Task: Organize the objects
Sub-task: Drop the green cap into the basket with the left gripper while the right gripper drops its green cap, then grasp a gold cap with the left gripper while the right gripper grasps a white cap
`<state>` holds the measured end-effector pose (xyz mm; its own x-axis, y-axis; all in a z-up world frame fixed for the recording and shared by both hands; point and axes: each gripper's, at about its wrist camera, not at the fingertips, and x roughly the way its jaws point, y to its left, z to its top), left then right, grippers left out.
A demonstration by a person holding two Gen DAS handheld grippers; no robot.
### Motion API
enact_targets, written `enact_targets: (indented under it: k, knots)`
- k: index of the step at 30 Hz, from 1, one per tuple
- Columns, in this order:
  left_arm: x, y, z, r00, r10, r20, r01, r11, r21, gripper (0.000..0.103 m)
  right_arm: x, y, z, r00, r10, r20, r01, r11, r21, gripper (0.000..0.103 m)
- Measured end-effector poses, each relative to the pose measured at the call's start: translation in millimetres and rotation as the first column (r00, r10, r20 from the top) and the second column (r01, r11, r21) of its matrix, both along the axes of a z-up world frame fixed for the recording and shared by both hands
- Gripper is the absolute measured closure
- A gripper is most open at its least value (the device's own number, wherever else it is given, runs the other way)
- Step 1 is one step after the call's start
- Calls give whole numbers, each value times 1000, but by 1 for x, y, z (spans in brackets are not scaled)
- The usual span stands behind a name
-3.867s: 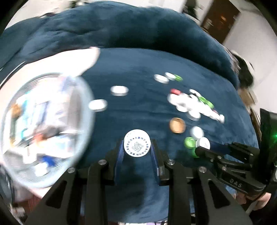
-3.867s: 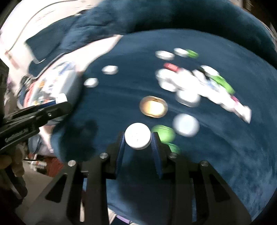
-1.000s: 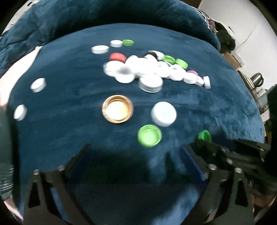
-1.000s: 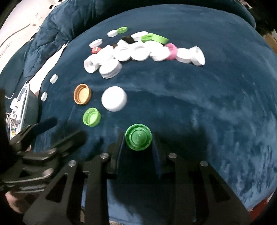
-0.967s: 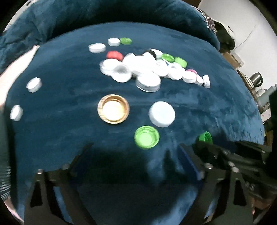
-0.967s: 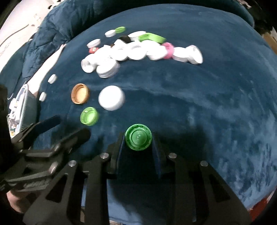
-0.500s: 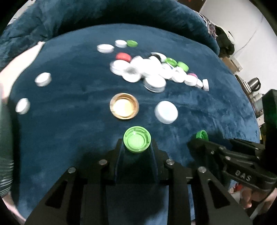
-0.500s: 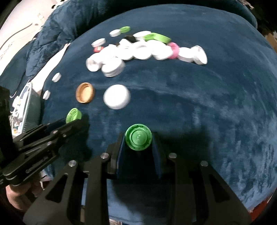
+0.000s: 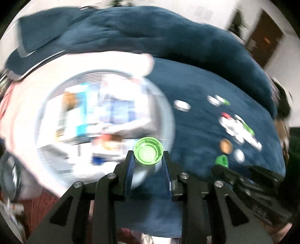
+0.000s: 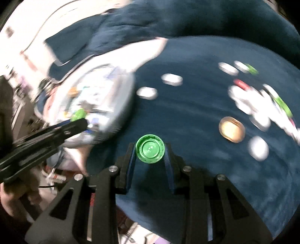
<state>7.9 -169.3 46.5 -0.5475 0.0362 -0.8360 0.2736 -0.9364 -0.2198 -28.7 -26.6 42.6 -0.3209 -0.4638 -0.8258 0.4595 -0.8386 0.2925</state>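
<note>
Both claws pinch a green cap each.
Left gripper holds its light green cap over the clear bowl; right gripper holds its dark green cap above the blue blanket. Farther off lie a gold cap and white caps.

Heavy motion blur, fisheye bending at dark edges, blown-out white glare upper left

A dark blue plush blanket covers the surface ahead of the tongs, bunched into a thick fold at the far side. A brown door stands far off to the upper right against a pale wall. Lower left, blurred clutter, possibly cables, lies below.
</note>
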Motion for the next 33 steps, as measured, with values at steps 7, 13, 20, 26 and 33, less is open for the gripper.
enact_targets:
  k: [7,13,20,26,33]
  knots:
    - [16,-55,-7,993,118,8,-118,992,43,74,11,-91,16,982,190,-10,-190,981,-50,72]
    - [24,-73,-9,984,175,28,-176,984,30,29,0,-114,9,978,200,56,-195,978,-80,71]
    - [35,-82,1,979,202,-11,-202,979,3,4,-6,-85,11,992,116,59,-110,990,-92,16]
    - [31,-70,4,983,182,-8,-182,982,-51,3,-9,-57,6,997,48,58,-47,998,-32,6]
    - [23,-46,12,992,121,-21,-122,990,-77,3,-11,-19,0,997,-19,72,19,1000,5,5]
